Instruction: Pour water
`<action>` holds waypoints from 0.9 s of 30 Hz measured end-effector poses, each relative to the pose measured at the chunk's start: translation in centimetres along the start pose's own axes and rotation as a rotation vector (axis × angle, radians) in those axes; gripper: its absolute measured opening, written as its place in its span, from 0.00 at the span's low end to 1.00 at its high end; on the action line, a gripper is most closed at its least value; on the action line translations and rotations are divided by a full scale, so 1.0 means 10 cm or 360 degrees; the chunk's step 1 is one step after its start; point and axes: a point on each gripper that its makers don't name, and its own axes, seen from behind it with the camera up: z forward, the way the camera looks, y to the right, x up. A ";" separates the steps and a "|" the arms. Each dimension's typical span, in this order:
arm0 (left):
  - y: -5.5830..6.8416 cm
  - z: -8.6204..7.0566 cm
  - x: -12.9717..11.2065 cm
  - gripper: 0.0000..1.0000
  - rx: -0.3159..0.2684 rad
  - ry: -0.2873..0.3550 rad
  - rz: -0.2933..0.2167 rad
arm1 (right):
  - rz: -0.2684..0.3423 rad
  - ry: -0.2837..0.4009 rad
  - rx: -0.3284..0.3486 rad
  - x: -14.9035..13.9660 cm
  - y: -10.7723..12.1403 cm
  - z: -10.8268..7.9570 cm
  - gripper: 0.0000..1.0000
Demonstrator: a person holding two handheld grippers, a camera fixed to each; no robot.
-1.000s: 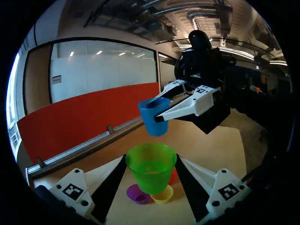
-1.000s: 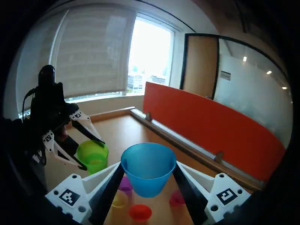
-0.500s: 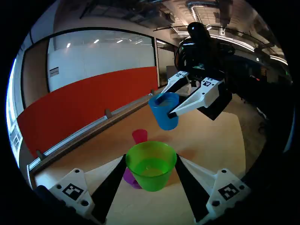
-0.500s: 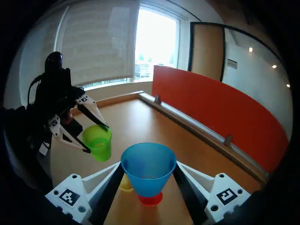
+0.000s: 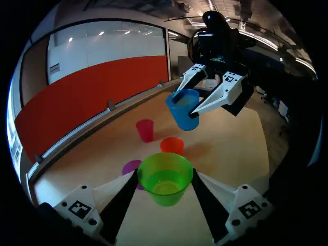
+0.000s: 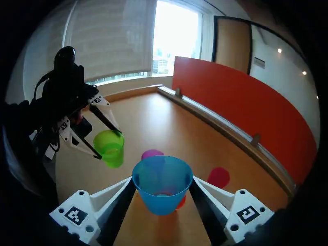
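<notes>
My left claw (image 5: pixel 165 174) is clamped on a green cup (image 5: pixel 165 186), one finger pressing each side of its wall. The cup is upright and held in the air above the surface (image 5: pixel 229 139). Some clear liquid sits in its bottom.

My right claw (image 6: pixel 162 182) is clamped on a blue cup (image 6: pixel 162 192) the same way, also off the surface. I cannot tell if it holds water: the bottom only shows a reddish tint from what lies under it.

In the left gripper view the blue cup is beyond the green cup and higher, well apart from it, leaning slightly. In the right gripper view the green cup hangs off to the left of the blue one, no contact.

Small cups stand on the surface past the green cup:
- A purple cup (image 5: pixel 132 167) is just behind the green cup's left edge, partly hidden by it.
- An orange cup (image 5: pixel 171 145) is a bit farther out.
- A pink cup (image 5: pixel 144 130) is farther still, to the left.

An orange partition (image 5: pixel 82 94) runs along the surface's far edge beyond the green cup. A bright window (image 6: pixel 176 37) is behind it in the right gripper view.
</notes>
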 end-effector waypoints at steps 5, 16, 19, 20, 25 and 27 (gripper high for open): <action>0.02 0.03 -0.15 0.89 -0.0004 -0.0033 -0.0027 | -0.0039 -0.0061 0.0047 -0.23 -0.11 0.05 0.91; 0.10 0.13 -0.50 0.89 -0.0013 -0.0142 -0.0015 | -0.0107 -0.0185 0.0107 -0.67 -0.28 0.17 0.91; 0.12 0.16 -0.57 0.89 -0.0020 -0.0159 -0.0026 | -0.0129 -0.0217 0.0127 -0.77 -0.32 0.19 0.91; 0.12 0.16 -0.59 0.89 -0.0022 -0.0165 -0.0030 | -0.0136 -0.0226 0.0134 -0.80 -0.34 0.20 0.91; 0.13 0.20 -0.73 0.89 -0.0021 -0.0200 -0.0047 | -0.0144 -0.0274 0.0162 -0.97 -0.40 0.26 0.91; 0.14 0.21 -0.79 0.89 -0.0023 -0.0214 -0.0052 | -0.0140 -0.0291 0.0173 -1.04 -0.43 0.29 0.91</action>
